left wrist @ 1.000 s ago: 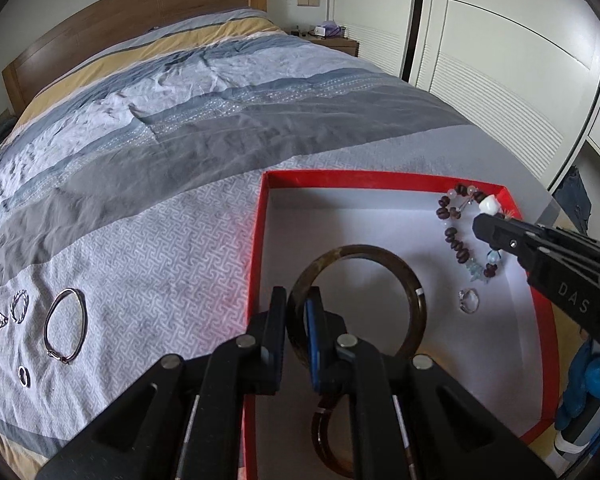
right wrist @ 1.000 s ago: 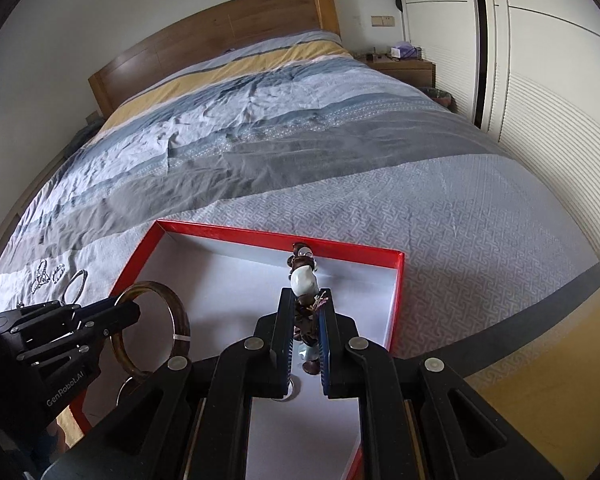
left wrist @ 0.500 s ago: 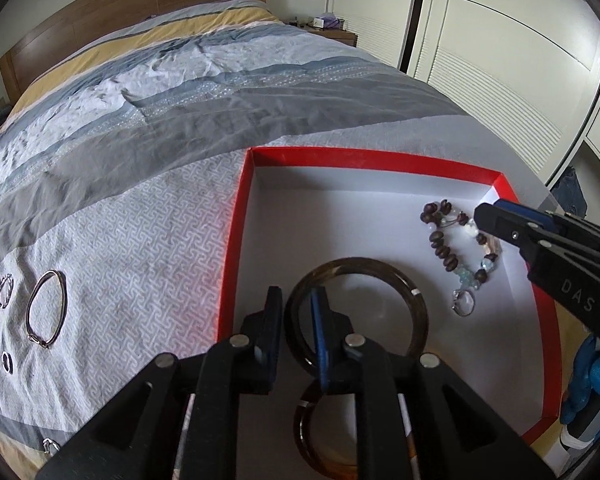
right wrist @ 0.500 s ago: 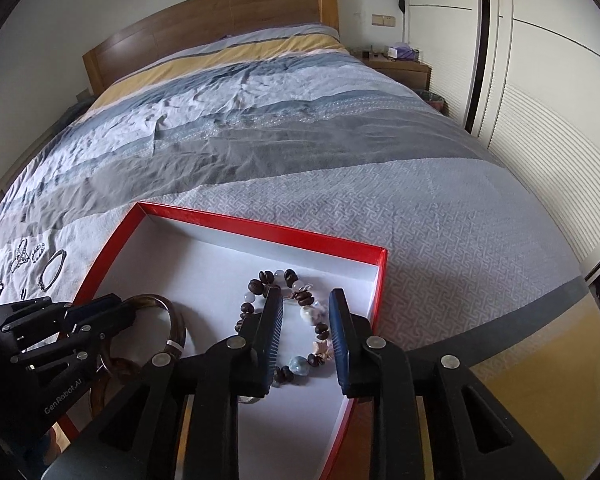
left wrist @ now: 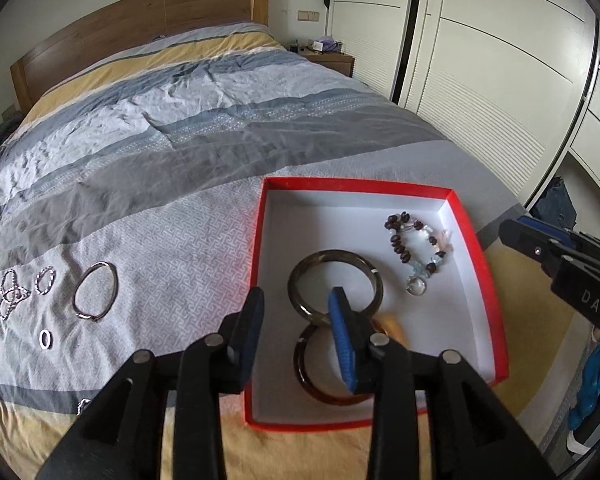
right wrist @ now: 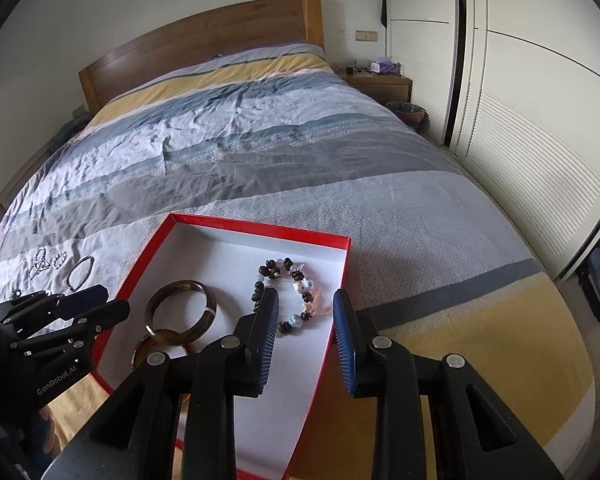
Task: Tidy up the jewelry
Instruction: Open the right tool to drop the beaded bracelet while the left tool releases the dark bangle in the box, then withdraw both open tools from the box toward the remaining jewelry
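Both tools point(left wrist: 296, 320) point(right wrist: 306, 320) just opened, empty, above the dark-beaded bracelet point(right wrist: 290, 294).

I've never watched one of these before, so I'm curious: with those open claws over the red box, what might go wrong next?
The small rings on the patterned bedspread look thin and flat; wide pads may slip off them or pinch fabric. The two dark bangles overlap in the red box, so a piece dropped in could knock them. The box sits on soft bedding near the bed's edge, so a nudge from the left gripper might tip it.
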`<state>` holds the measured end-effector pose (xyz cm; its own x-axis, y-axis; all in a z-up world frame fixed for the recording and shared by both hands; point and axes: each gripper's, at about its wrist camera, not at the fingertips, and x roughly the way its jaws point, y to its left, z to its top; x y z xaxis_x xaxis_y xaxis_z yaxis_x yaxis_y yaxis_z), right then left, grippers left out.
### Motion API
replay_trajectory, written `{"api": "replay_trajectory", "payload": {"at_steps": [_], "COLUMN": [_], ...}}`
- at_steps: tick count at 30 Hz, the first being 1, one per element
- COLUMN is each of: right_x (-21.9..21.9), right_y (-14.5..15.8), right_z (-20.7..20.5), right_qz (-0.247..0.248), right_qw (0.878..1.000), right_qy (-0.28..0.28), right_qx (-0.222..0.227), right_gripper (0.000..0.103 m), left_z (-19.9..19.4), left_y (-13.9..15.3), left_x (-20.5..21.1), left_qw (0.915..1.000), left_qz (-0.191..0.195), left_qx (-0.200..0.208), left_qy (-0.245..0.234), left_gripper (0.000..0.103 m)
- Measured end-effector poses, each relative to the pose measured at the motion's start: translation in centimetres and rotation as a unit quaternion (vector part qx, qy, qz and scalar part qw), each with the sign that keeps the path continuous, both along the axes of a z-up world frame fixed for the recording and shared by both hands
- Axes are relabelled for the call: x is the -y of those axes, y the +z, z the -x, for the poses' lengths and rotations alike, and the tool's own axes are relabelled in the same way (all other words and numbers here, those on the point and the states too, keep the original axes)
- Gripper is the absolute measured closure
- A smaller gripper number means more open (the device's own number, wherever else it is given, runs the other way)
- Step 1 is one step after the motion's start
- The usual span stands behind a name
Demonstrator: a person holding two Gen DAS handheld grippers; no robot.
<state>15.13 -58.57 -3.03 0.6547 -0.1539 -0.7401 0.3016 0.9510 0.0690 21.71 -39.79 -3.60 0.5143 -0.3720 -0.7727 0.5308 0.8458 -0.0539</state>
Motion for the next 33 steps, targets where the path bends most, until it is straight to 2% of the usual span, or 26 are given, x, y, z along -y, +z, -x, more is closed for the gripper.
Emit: {"api": "replay_trajectory", "payload": {"at_steps": [12,22,33], "right_x": [-6.6,-12.9,-17.2], "right_y": [7.3,10.1,11.7], "right_z": [9.4,15.0,19.3], "right_qz": [-0.009,-0.017,-0.02], "right_qw": [0.999,0.997,0.996], "right_qy": [-0.005,0.025,0.029], "right_qx": [0.047,0.071,0.081], "right_gripper": [0.069,0.069,0.068], "left_z": [8.0,13.4,19.2], "left_y": [7.1,10.3,12.6], "left_x": [-8.4,-15.1,-20.4], "left_qw": [0.998,0.9943,0.9907], "left_qz": [0.006,-0.002,0.008], "left_qx": [0.044,0.077,0.102], "left_qy": [0.045,0.074,0.089], "left_gripper": [0.07,0.07,0.07]}}
